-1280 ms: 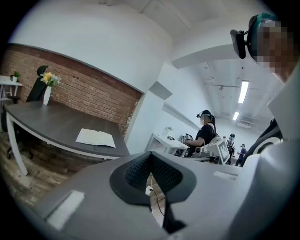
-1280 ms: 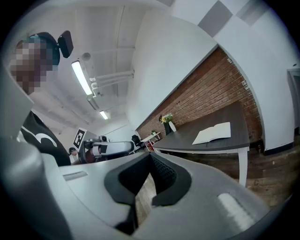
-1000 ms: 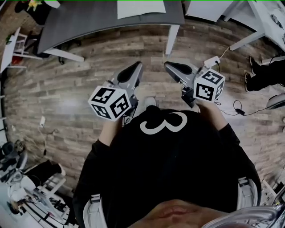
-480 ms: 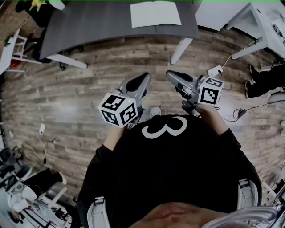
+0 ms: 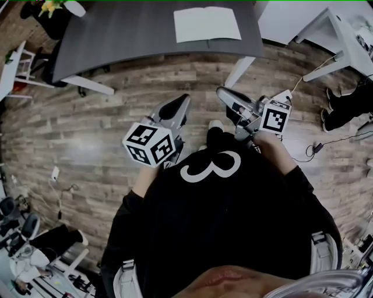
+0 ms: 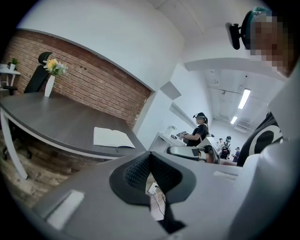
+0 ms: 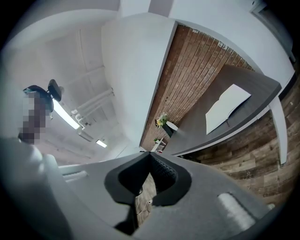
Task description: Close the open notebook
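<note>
In the head view, the open notebook (image 5: 207,24) is seen lying flat on the dark table (image 5: 116,35), near the table's right end. A vase (image 5: 73,7) stands at the table's left end. The left gripper (image 5: 182,100) and the right gripper (image 5: 222,92) are held over the wood floor (image 5: 87,128), short of the table's near edge and well apart from the notebook.

In the left gripper view, the jaws are seen closed together with nothing between them. The notebook (image 6: 112,137) lies open near the table's near edge, and the vase (image 6: 49,85) stands far along the table (image 6: 47,122).

In the right gripper view, the jaws are likewise pressed together and empty. The notebook (image 7: 227,108) is shown open on the table (image 7: 255,86), with the vase (image 7: 171,126) at the table's far end.
</note>
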`<state>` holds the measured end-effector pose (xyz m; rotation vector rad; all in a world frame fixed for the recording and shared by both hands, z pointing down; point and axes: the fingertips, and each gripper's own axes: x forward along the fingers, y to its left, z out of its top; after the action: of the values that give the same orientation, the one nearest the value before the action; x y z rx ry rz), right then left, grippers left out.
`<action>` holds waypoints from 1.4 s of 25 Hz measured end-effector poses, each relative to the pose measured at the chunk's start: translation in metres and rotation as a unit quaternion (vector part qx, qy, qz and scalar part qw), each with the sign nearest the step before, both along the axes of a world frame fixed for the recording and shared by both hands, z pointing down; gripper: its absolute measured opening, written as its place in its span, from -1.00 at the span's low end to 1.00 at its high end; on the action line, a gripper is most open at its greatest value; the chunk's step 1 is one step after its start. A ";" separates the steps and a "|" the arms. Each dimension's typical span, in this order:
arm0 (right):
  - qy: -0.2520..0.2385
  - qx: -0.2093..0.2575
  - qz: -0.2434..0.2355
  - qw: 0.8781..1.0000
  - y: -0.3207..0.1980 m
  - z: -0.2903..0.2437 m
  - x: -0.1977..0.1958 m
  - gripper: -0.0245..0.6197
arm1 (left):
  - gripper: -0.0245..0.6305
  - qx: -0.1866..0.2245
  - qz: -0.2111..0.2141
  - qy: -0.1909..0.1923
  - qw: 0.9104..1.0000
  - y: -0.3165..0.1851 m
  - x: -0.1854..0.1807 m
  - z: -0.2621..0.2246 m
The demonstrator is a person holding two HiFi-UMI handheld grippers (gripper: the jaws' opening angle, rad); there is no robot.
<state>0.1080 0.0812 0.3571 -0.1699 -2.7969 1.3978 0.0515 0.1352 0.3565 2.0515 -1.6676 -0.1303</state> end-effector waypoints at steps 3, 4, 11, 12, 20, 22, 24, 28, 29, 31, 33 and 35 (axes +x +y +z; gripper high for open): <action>0.003 0.005 0.005 1.000 -0.020 0.003 -0.009 -0.92 | -0.92 -0.007 -0.001 0.000 1.000 -0.015 -0.008 0.002; 0.002 0.000 0.006 1.000 -0.027 0.004 -0.012 -0.92 | -0.92 -0.010 -0.001 0.000 1.000 -0.021 -0.011 0.002; 0.003 -0.007 0.025 1.000 -0.100 0.005 -0.033 -0.92 | -0.92 -0.020 -0.007 0.014 1.000 -0.088 -0.041 0.003; 0.004 -0.010 0.028 1.000 -0.112 0.005 -0.036 -0.92 | -0.92 -0.022 -0.007 0.020 1.000 -0.100 -0.044 0.004; -0.013 -0.055 0.052 0.997 -0.201 0.010 -0.049 -0.92 | -0.92 -0.041 -0.004 0.038 0.998 -0.186 -0.067 0.011; -0.010 -0.058 0.061 0.996 -0.221 0.016 -0.046 -0.92 | -0.92 -0.047 -0.007 0.036 0.998 -0.200 -0.071 0.012; -0.010 -0.060 0.070 0.996 -0.239 0.020 -0.045 -0.92 | -0.92 -0.052 -0.009 0.033 0.998 -0.214 -0.074 0.014; -0.012 -0.067 0.091 0.993 -0.264 0.024 -0.047 -0.91 | -0.92 -0.060 -0.009 0.031 0.998 -0.231 -0.084 0.018; -0.010 -0.067 0.100 0.993 -0.269 0.026 -0.046 -0.82 | -0.92 -0.064 -0.006 0.032 0.997 -0.233 -0.085 0.021; -0.011 -0.079 0.115 0.990 -0.275 0.030 -0.045 -0.71 | -0.91 -0.071 0.001 0.032 0.997 -0.238 -0.087 0.025; -0.012 -0.096 0.128 0.987 -0.280 0.036 -0.045 -0.67 | -0.91 -0.074 0.009 0.034 0.997 -0.245 -0.092 0.029; -0.015 -0.113 0.144 0.983 -0.286 0.040 -0.048 -0.62 | -0.92 -0.078 0.019 0.039 0.996 -0.252 -0.099 0.033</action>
<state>0.0598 -0.2049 0.3975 0.2241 -2.7647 1.7849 -0.0473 -0.1165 0.3894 1.9367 -1.5414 -0.0637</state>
